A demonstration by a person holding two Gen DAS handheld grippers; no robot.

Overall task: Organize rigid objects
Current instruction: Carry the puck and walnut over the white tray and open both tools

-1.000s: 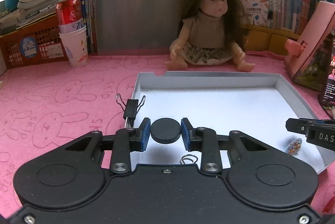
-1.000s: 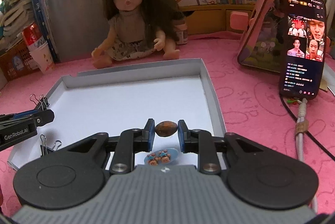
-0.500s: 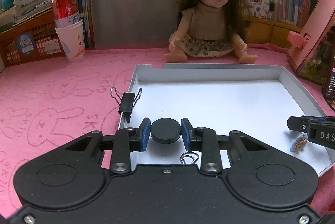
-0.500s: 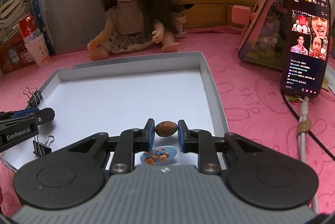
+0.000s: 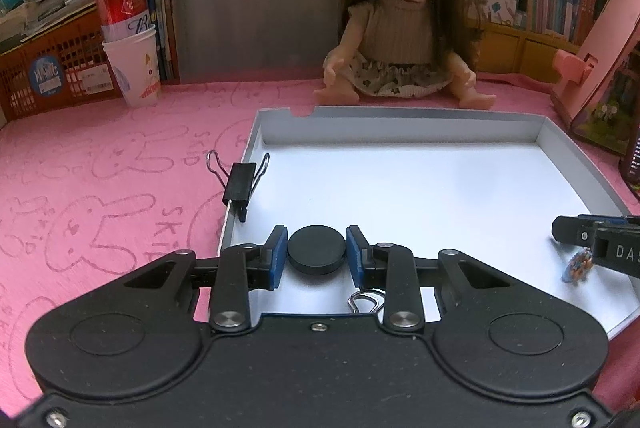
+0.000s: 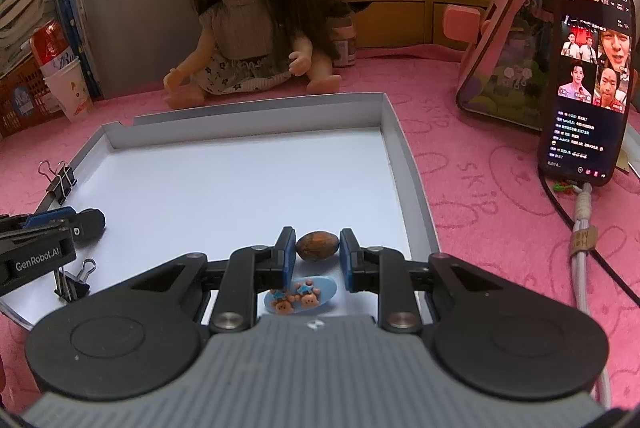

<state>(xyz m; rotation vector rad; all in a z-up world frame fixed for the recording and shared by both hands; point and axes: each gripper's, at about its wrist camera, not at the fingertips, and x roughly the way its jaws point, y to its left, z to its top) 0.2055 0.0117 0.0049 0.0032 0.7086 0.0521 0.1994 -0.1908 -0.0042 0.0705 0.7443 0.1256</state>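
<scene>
The left gripper (image 5: 317, 249) pinches a flat black disc (image 5: 317, 248) between its blue-padded fingers (image 5: 279, 255), above the near left corner of a shallow white tray (image 5: 400, 122). The right gripper (image 6: 317, 247) pinches a small brown oval nut (image 6: 317, 245) between its fingers (image 6: 288, 255), above the tray's near right part. Under it, a blue clip with little bears (image 6: 301, 296) lies on the tray floor. A small binder clip (image 6: 74, 282) sits at the tray's near left, and a larger black binder clip (image 5: 239, 184) straddles the left wall. Beyond the tray, on the pink tabletop (image 5: 100, 180), sits a doll (image 5: 404, 24); a phone (image 6: 586, 84) leans at the right and a red can in a paper cup (image 5: 128, 36) stands far left.
</scene>
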